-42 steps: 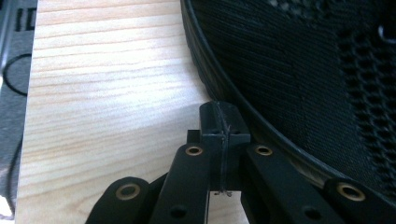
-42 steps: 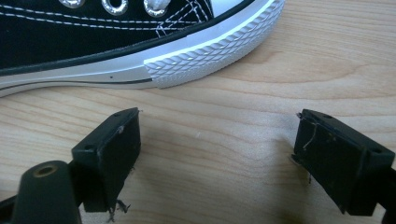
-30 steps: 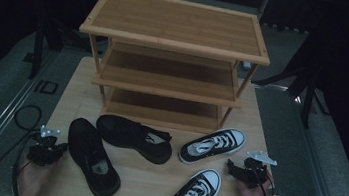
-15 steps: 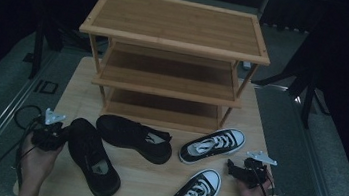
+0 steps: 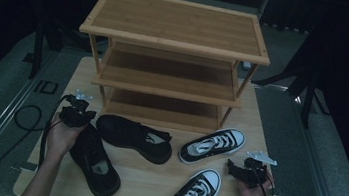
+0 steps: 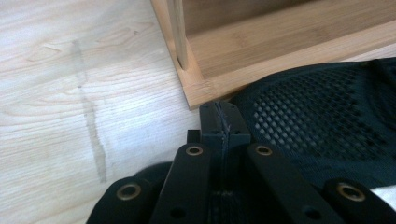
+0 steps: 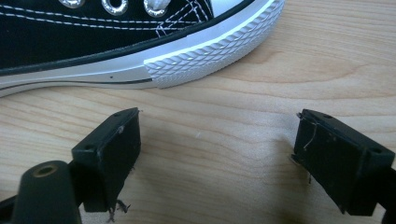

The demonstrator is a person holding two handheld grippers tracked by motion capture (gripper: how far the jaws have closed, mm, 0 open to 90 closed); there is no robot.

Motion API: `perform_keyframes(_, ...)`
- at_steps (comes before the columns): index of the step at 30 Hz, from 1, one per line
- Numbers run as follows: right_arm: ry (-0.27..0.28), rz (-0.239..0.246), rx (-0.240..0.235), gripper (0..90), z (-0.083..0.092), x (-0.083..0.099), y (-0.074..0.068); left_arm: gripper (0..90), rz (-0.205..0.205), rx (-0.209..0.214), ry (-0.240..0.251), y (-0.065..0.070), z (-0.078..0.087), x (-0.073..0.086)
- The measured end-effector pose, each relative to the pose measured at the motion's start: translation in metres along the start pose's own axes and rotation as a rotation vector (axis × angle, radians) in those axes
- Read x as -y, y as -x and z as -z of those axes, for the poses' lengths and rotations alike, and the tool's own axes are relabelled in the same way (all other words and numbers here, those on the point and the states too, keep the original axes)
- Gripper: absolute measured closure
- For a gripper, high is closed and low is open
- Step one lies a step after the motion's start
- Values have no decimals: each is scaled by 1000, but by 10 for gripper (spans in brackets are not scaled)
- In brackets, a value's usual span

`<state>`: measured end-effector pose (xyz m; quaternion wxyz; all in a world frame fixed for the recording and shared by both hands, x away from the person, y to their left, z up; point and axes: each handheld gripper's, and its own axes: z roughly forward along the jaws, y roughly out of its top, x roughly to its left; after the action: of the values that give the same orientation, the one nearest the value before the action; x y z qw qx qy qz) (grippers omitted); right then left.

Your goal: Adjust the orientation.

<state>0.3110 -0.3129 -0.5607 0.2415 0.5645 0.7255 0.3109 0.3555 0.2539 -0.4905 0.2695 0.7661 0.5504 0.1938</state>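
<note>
Wooden table [image 5: 258, 138] with shoe rack [image 5: 172, 62] | left gripper [image 5: 77, 115] closed, empty, poised at heel of black shoe [image 5: 96, 161], whose length runs toward person | right gripper [image 5: 249, 170] wide open, empty.

Matt black mesh shoe [image 6: 327, 126], ribbed white rubber toe of sneaker [image 7: 205, 51], smooth pale wooden table [image 7: 233, 140]

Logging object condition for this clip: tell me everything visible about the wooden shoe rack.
The shoe rack looks like light bamboo: three slatted tiers, each with a raised rim, joined by slim corner posts. It stands upright and empty at the far side of the table. A black mesh shoe lies just in front of its bottom tier; in the left gripper view the toe sits right at the rack's corner.
</note>
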Motion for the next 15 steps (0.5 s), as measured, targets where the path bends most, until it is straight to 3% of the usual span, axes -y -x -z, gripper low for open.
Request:
perform_keyframes(8,0,0,0,145,0,0,0,900,-15,6,-78,-2,-23,-8)
perform_keyframes(15,0,0,0,145,0,0,0,900,-35,14,-82,1,-26,-9)
